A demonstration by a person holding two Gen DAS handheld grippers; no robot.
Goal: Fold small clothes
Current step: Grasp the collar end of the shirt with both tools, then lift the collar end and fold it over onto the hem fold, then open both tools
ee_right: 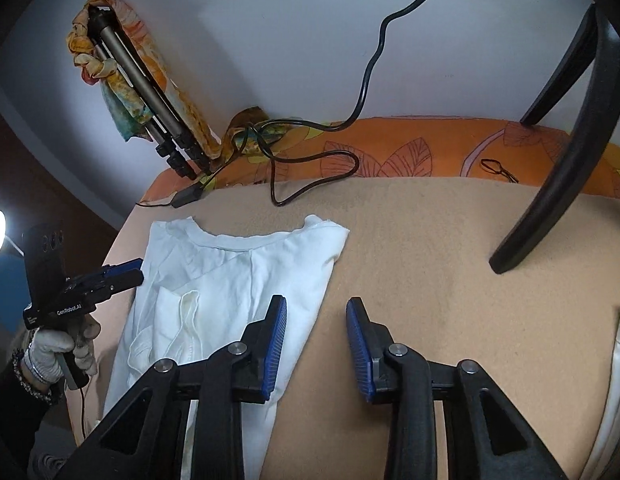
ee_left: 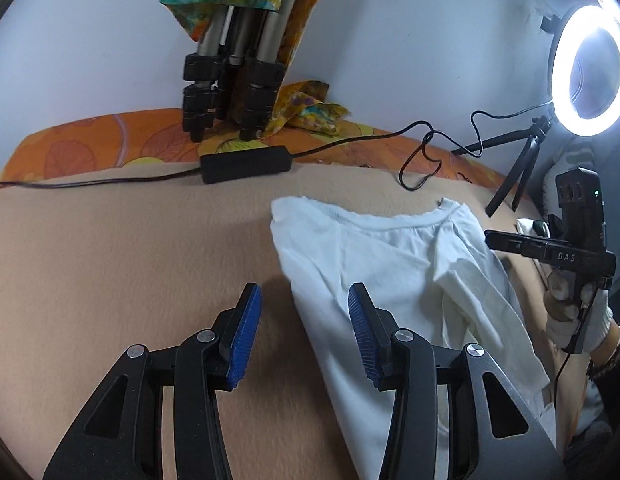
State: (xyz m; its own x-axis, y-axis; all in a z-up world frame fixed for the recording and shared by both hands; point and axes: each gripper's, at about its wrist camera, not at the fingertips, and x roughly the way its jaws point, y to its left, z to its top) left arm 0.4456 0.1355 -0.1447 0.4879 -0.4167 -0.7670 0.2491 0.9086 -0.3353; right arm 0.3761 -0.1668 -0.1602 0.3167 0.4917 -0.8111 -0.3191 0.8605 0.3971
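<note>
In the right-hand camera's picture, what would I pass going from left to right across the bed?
Gloved hand holding the other tool → white T-shirt → bare beige blanket → curved black chair leg.

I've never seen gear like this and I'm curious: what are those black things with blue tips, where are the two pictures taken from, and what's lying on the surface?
No robot here: a person holds hand-held tongs in each gloved hand, with a camera on each looking along its blue pads. The left wrist view shows the left tongs close up, the right tongs at its right edge. The right wrist view shows the right tongs, the left tongs on its left. On the beige blanket lies a partly folded white T-shirt. Behind are a folded tripod, a ring light and cables. Both tongs are open; neither holds anything.
</note>
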